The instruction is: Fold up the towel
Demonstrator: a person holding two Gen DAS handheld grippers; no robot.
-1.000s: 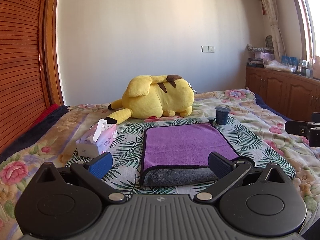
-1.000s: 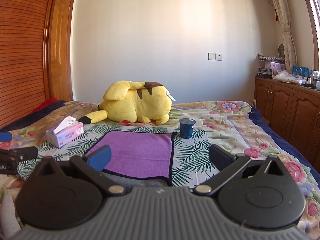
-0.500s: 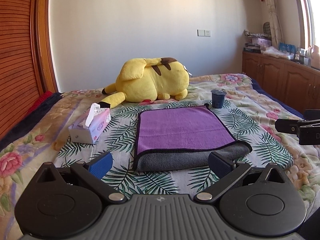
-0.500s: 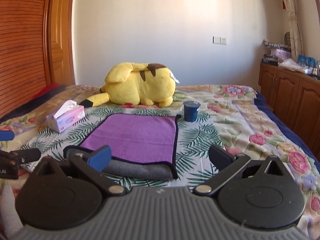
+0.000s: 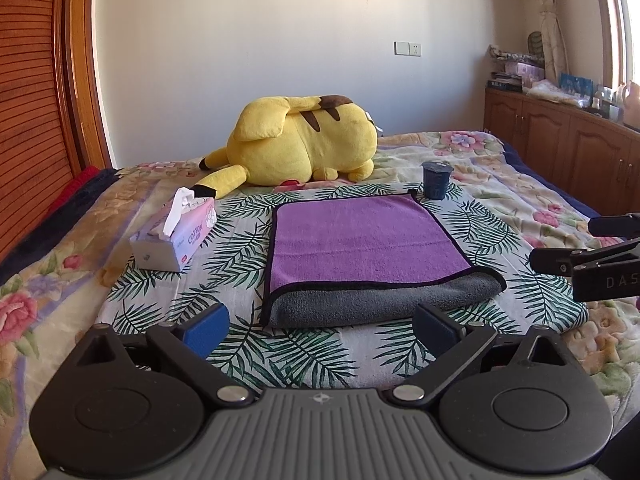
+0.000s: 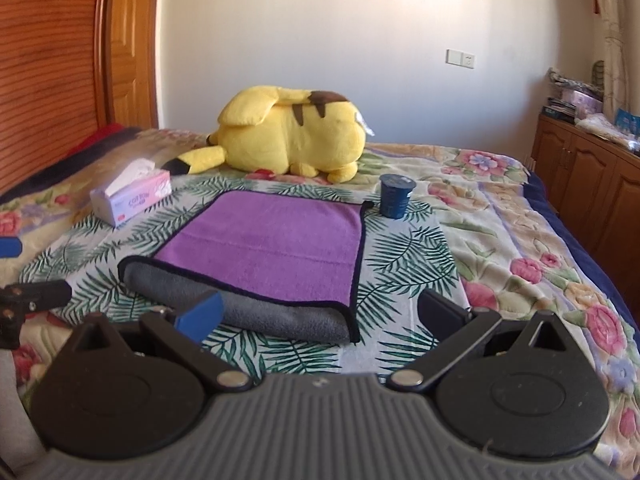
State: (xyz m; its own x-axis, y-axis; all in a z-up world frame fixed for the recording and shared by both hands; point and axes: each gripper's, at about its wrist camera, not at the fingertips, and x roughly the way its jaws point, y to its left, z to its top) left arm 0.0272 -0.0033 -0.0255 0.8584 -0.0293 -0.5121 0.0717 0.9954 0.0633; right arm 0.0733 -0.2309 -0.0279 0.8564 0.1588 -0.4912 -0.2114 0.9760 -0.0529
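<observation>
tissue box (image 5: pixel 174 235): just left of the towel; a wide sweep could knock it.
left claw (image 5: pixel 320 326): spread, empty, hanging before the near fold.
towel (image 5: pixel 360 248): on the bed, purple side up, grey layer showing at the near edge; a shallow pinch may lift one layer only.
right claw (image 6: pixel 318 312): spread, empty.
cup (image 6: pixel 396 195): touching the far right corner; folding forward may tip it.

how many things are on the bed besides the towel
3: a plush behind the towel, a tissue box to its left, a cup at its far right corner. Others may lie outside view.
</observation>
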